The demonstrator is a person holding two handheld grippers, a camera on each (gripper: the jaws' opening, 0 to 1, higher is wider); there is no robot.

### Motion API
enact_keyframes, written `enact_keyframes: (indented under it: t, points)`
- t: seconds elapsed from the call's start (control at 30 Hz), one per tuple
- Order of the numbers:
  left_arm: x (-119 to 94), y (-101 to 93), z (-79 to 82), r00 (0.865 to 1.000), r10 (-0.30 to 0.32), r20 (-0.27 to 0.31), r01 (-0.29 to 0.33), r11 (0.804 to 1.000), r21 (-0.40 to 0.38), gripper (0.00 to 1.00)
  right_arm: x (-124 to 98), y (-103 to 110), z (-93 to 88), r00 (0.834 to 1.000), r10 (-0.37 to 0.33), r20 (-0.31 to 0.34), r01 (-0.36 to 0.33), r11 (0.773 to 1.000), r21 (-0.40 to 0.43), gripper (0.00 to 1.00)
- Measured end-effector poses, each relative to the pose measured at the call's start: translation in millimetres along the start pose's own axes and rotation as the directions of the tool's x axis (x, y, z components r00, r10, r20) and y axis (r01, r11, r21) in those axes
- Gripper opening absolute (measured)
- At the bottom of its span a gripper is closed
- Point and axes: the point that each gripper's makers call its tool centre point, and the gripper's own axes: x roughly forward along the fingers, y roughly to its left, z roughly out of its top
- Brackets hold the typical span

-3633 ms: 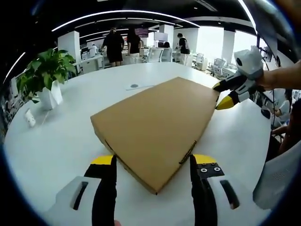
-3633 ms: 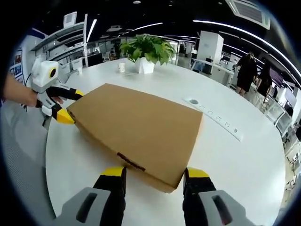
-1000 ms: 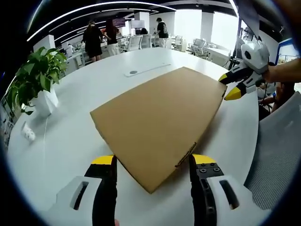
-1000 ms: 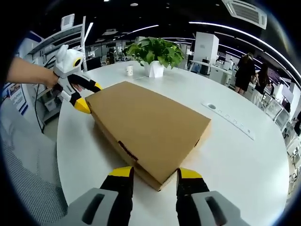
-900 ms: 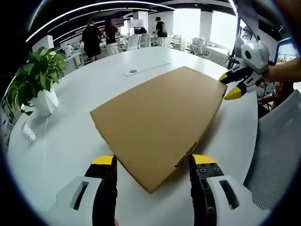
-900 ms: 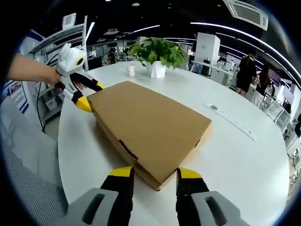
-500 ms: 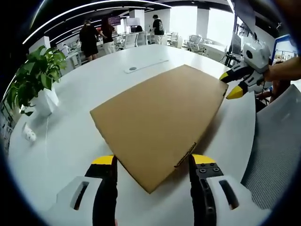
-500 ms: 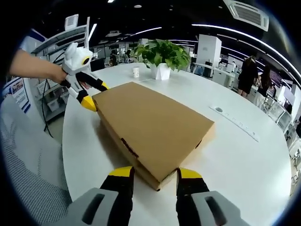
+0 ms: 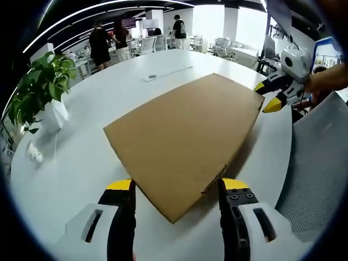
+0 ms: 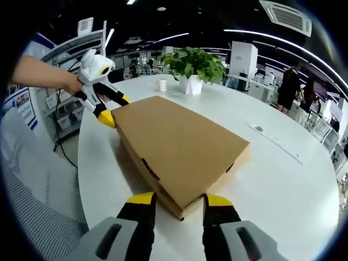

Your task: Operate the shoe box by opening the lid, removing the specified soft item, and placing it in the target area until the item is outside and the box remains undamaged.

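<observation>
- Nearest in the left gripper view, the left gripper (image 9: pixel 175 187) has its two yellow-tipped fingers (image 9: pixel 120 186) spread wide, one on each side of a corner of the shoe box (image 9: pixel 185 138). They look released; whether they touch the cardboard I cannot tell.
- In the right gripper view, the right gripper (image 10: pixel 175 202) straddles the opposite corner of the shoe box (image 10: pixel 176 147) the same way, its fingers (image 10: pixel 142 199) parted and close against the box sides, clamping nothing that I can see.
- The shoe box lies flat on the white desk (image 9: pixel 76 163), lid shut, near the desk edge where the person stands. Its long axis runs from one gripper to the other, so each gripper faces the box along its length from its own end.
- Each gripper also appears at the far corner in the other's view: the right gripper (image 9: pixel 272 97) from the left, the left gripper (image 10: pixel 111 109) from the right, fingers parted there too.
- Judging from this, the lid is not yet lifted and the soft item is unseen inside. Both grippers are equally near; the lift likely starts at the seam on the side wall (image 10: pixel 149 169).
- Farther off, near the desk's far edge, stand a potted plant (image 10: pixel 194 68) and a small white cup (image 10: pixel 163 84).
- A power strip (image 10: pixel 274 142) lies well apart from the box.
</observation>
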Motion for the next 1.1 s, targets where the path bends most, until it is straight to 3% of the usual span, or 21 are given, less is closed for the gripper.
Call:
enact_keyframes:
  t: [0.6, 1.1]
  points:
    - [-6.8, 0.0, -8.6, 1.0, 0.007, -0.008, -0.007, 1.0, -0.006, 0.62, -1.5, 10.8, -0.7, 1.0, 0.009, 0.021, -0.009, 1.0, -0.003, 0.3]
    - [-5.1, 1.8, -11.2, 0.998, 0.06, 0.014, -0.06, 0.998, 0.012, 0.64, -2.1, 6.9, -0.1, 0.999, -0.012, 0.043, 0.011, 1.0, 0.028, 0.27]
